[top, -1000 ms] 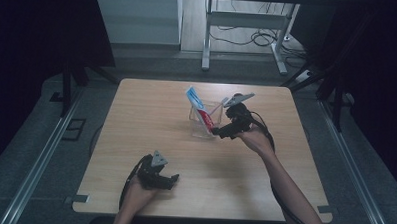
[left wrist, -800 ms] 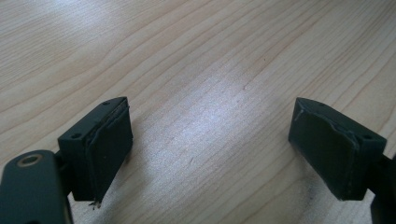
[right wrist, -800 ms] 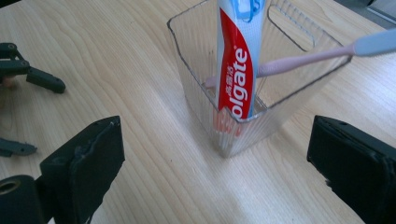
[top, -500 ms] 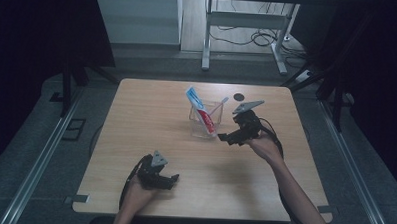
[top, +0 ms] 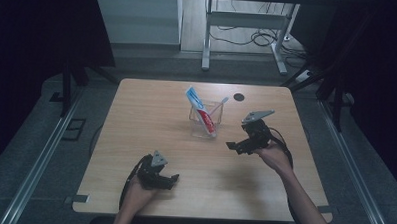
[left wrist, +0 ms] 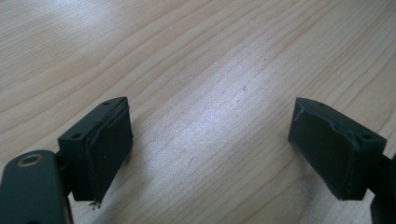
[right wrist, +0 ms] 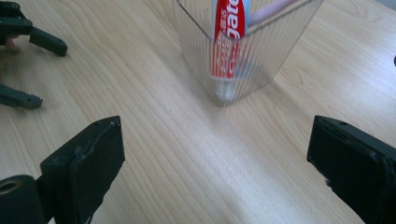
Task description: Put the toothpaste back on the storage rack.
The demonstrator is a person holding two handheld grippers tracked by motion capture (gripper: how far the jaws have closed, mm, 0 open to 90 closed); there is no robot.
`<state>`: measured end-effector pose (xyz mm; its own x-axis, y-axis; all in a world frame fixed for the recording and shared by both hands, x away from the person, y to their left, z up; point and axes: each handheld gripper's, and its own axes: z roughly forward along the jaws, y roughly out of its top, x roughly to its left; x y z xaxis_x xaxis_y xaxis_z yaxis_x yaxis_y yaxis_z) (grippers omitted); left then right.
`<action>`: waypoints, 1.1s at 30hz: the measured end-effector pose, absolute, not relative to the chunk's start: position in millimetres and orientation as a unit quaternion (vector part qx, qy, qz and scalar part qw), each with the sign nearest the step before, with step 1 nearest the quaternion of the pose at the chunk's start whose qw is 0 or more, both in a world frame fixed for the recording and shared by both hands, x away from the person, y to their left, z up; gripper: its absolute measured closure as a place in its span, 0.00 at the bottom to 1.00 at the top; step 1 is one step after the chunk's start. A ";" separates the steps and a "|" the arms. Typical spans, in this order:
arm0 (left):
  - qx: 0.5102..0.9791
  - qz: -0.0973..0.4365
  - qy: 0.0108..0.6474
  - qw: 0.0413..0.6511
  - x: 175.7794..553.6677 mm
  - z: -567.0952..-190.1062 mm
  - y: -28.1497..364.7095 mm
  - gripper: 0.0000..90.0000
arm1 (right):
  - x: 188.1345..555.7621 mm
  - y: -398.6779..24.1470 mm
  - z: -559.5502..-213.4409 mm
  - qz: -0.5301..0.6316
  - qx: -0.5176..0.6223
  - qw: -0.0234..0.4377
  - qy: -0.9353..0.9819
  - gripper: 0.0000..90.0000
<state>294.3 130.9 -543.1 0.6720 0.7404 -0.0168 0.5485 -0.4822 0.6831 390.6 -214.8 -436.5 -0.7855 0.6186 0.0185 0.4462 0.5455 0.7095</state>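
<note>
A clear ribbed cup (top: 205, 121) stands near the middle of the wooden table (top: 136, 120), holding a red, white and blue toothpaste tube (top: 200, 111) and a pink toothbrush (top: 217, 106). My right gripper (top: 234, 146) hovers open just right of and nearer than the cup, nothing between its jaws. In the right gripper view the cup (right wrist: 243, 51) with the tube (right wrist: 229, 37) sits ahead of the open right gripper (right wrist: 224, 172). My left gripper (top: 171, 180) rests open low on the table at the front left; the left gripper (left wrist: 215, 149) has bare wood between its jaws.
A small round black spot (top: 239, 97) lies on the table behind the cup. The other hand's gripper (right wrist: 23, 60) appears at the far left of the right gripper view. Metal desk legs and cables (top: 249, 38) stand on the floor beyond the table.
My right gripper has drawn back from the cup toward the person and to the right, open and holding nothing. The left gripper has stayed in place.
</note>
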 end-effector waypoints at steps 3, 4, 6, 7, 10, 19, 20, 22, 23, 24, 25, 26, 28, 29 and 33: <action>0.849 0.141 0.380 0.339 294.4 -543.2 130.9 0.15 | 386.8 -220.3 -439.1 0.367 0.308 0.119 0.870 0.04; 0.849 0.141 0.379 0.339 294.4 -543.2 131.0 0.15 | 385.3 -222.3 -440.2 0.367 0.309 0.119 0.869 0.04; 0.849 0.142 0.379 0.339 294.4 -543.2 131.0 0.15 | 381.8 -226.6 -442.7 0.369 0.311 0.118 0.868 0.04; 0.849 0.142 0.379 0.339 294.3 -543.1 130.9 0.15 | 380.4 -227.8 -443.6 0.369 0.312 0.118 0.868 0.04; 0.849 0.141 0.380 0.339 294.2 -543.2 130.8 0.15 | 375.0 -233.7 -448.0 0.365 0.314 0.122 0.868 0.04; 0.848 0.141 0.380 0.340 294.2 -543.4 130.8 0.15 | 359.6 -248.3 -463.7 0.356 0.325 0.124 0.868 0.04; 0.847 0.141 0.382 0.342 294.1 -543.6 130.4 0.15 | 357.3 -250.2 -466.0 0.355 0.325 0.124 0.868 0.04; 0.847 0.141 0.382 0.342 294.1 -543.6 130.4 0.15 | 353.8 -252.9 -468.9 0.355 0.328 0.124 0.867 0.04; 0.847 0.141 0.382 0.342 294.1 -543.6 130.4 0.15 | 351.5 -254.9 -471.0 0.355 0.328 0.125 0.866 0.04; 0.846 0.141 0.383 0.342 294.0 -543.6 130.4 0.15 | 349.4 -256.4 -472.6 0.356 0.330 0.124 0.865 0.04; 0.847 0.141 0.382 0.342 294.0 -543.6 130.4 0.15 | 348.1 -257.5 -473.9 0.357 0.330 0.125 0.865 0.04; 0.846 0.141 0.383 0.342 294.0 -543.6 130.3 0.15 | 345.5 -259.5 -475.8 0.358 0.334 0.123 0.863 0.04; 0.845 0.141 0.385 0.344 293.9 -543.9 130.0 0.15 | 342.6 -262.1 -479.1 0.361 0.336 0.122 0.861 0.04; 0.845 0.141 0.385 0.344 293.9 -543.8 130.0 0.15 | 340.7 -263.5 -480.9 0.362 0.338 0.118 0.860 0.04; 0.845 0.141 0.385 0.344 293.9 -543.8 130.0 0.15 | 333.9 -267.8 -489.3 0.365 0.343 0.119 0.857 0.04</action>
